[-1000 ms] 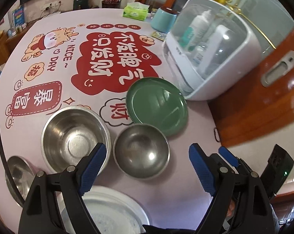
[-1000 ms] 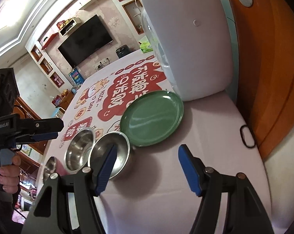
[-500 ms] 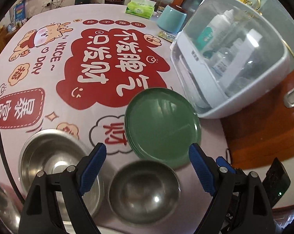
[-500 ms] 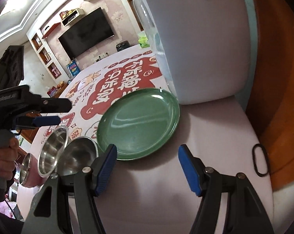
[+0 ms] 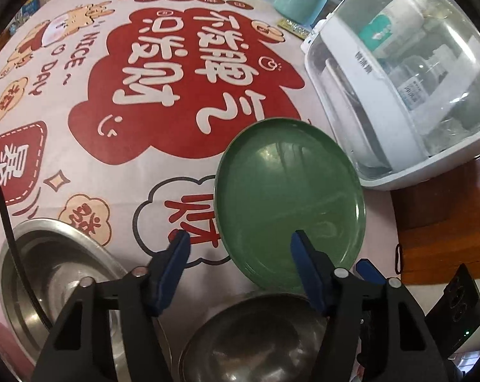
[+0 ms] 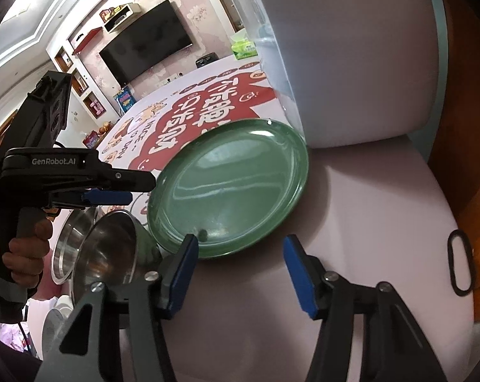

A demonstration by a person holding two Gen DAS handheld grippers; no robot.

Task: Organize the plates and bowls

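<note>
Green plate [image 5: 289, 197] flat on worktop [image 5: 119, 172], beside white cabinet [image 5: 399, 95]; left hand-held gripper [image 5: 240, 248] spread, jaws just closing, straddling plate's near-left rim | right hand-held gripper [image 6: 238, 254] spread, just closing, at plate's near edge; small steel bowl [image 5: 256, 340] adjacent.

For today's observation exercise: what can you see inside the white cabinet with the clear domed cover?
Inside the white cabinet, through its clear cover, stand bottles: a white one with a teal label and a clear one. Glare and the white frame hide the rest.
</note>
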